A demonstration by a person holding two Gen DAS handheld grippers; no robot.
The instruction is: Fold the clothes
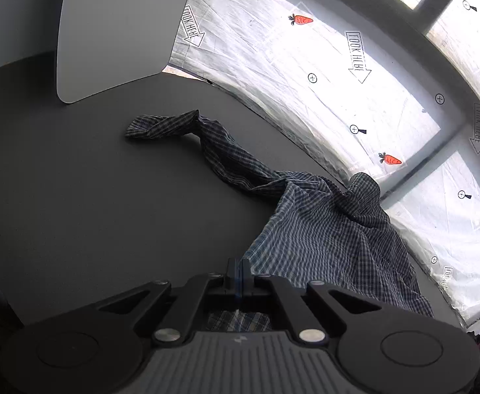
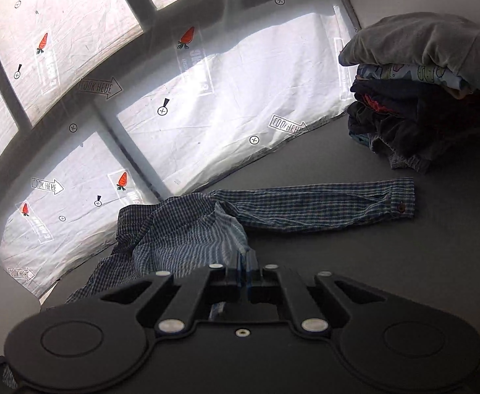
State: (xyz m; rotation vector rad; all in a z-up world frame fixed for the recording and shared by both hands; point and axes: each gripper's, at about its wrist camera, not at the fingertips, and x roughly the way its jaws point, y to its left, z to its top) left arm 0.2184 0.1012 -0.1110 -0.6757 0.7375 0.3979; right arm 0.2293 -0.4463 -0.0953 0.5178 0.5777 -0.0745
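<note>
While the checked shirt [image 1: 322, 229] lies crumpled on the dark grey table [image 1: 92, 180], both grippers hold it at its near edge. In the left wrist view, the left gripper [image 1: 239, 271] has its two fingers pressed together, and the checked cloth passes under them and shows again below, between the black arms, so the fingers are clamped on the shirt. From there the body of the shirt rises to the right and makes a small peak near the far edge of the table. One sleeve [image 1: 180, 131] goes away to the far left, twisted like a rope, and its end rests flat on the table.

In the right wrist view, the right gripper [image 2: 247, 264] also has its fingers closed, with a fold of the shirt [image 2: 174, 229] pinched between them. The cloth is bunched to the left of the gripper. The other sleeve [image 2: 322, 207] lies flat and almost straight to the right, with the buttoned cuff [image 2: 400, 202] at its end. Far right, well apart from the cuff, a pile of folded clothes [image 2: 417, 98] stands on the table, with a grey piece on top. Behind the table there is a white wrinkled sheet [image 2: 223, 98] with printed carrots, arrows and small marks.
</note>
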